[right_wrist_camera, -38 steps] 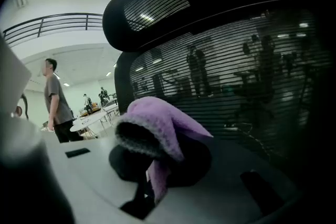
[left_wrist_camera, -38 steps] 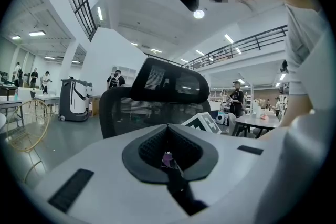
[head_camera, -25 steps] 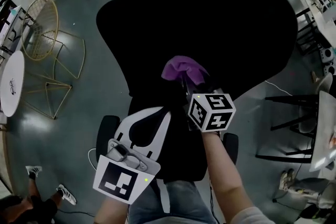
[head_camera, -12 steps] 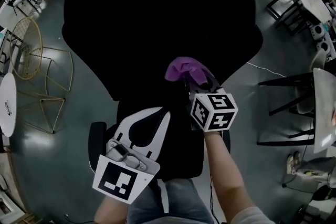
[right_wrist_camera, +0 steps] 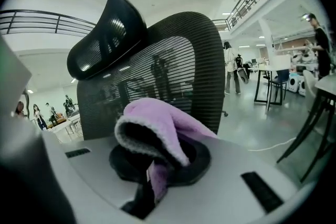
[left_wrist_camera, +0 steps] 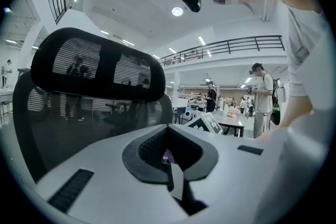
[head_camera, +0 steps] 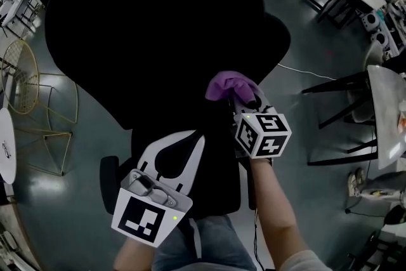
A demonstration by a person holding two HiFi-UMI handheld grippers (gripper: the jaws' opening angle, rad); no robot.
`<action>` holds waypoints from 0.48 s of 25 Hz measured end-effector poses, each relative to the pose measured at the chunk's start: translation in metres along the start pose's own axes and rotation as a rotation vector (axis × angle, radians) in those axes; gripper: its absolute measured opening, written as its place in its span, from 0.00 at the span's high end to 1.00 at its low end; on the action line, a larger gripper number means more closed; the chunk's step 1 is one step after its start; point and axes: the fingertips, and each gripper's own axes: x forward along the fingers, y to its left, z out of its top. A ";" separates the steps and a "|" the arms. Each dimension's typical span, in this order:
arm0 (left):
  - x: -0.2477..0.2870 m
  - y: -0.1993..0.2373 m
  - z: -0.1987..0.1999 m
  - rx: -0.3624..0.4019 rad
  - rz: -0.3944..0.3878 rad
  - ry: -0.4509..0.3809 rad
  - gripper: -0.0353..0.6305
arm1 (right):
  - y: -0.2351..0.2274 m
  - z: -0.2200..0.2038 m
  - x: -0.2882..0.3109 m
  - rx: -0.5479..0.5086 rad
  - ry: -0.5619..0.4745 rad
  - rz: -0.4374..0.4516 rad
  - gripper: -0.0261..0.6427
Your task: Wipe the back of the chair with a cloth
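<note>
Cloth [head_camera: 229,85] moved right; chair [head_camera: 158,28] upright

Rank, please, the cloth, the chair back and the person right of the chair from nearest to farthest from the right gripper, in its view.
1. Cloth, clamped in the right gripper.
2. Chair back, directly behind it.
3. Person, far off at right.

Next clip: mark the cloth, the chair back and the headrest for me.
cloth [right_wrist_camera: 168,120]: right gripper view, on its purple upper fold.
chair back [right_wrist_camera: 173,68]: right gripper view, on the mesh panel.
headrest [right_wrist_camera: 110,29]: right gripper view, on the middle of its dark mesh.
</note>
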 end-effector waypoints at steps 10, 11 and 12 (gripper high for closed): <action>0.004 -0.009 -0.007 0.003 -0.010 0.010 0.93 | -0.018 -0.002 -0.011 0.019 -0.025 -0.033 0.89; 0.004 -0.009 -0.008 0.003 -0.012 0.009 0.93 | -0.017 -0.002 -0.011 0.020 -0.028 -0.031 0.89; 0.004 -0.009 -0.009 0.001 -0.014 0.008 0.93 | -0.016 -0.002 -0.010 0.021 -0.030 -0.029 0.89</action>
